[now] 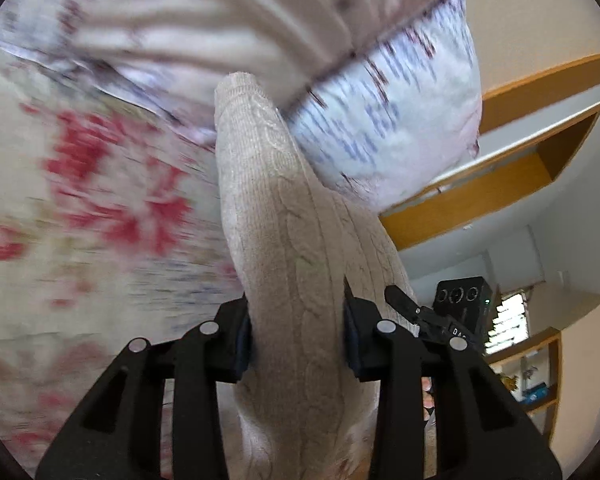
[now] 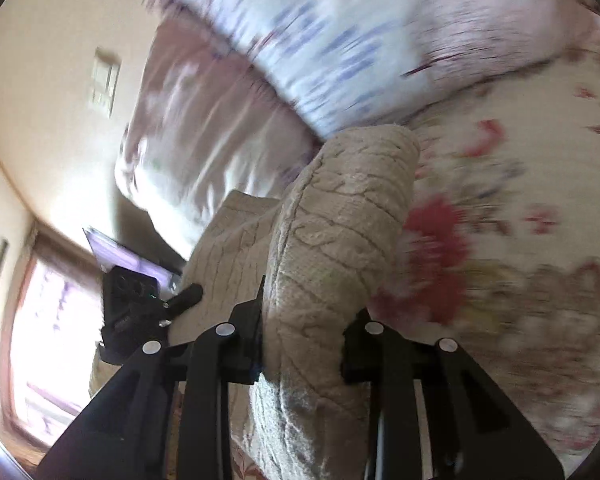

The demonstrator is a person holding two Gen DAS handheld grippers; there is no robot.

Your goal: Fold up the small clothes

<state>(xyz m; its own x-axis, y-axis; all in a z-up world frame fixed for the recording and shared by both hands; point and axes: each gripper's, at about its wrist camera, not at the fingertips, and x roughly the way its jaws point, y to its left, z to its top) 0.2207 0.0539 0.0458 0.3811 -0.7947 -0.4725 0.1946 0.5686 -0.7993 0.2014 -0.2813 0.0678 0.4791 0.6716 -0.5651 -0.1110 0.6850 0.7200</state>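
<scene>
A beige cable-knit garment (image 1: 276,216) runs up the middle of the left wrist view. My left gripper (image 1: 298,320) is shut on a thick fold of it, one pad on each side. In the right wrist view the same knit garment (image 2: 340,216) bulges between the pads of my right gripper (image 2: 308,320), which is shut on it. Each view shows the other gripper close by on the same garment: the right gripper (image 1: 432,316) on the right, the left gripper (image 2: 148,300) on the left. The rest of the garment hangs below, out of sight.
A floral bedspread (image 1: 100,200) with red flowers lies under the garment. A white pillow (image 1: 388,120) with blue marks lies behind it. Wooden shelves (image 1: 520,168) are on the wall to the right. A bright window (image 2: 52,320) and a wall switch (image 2: 106,80) are on the left.
</scene>
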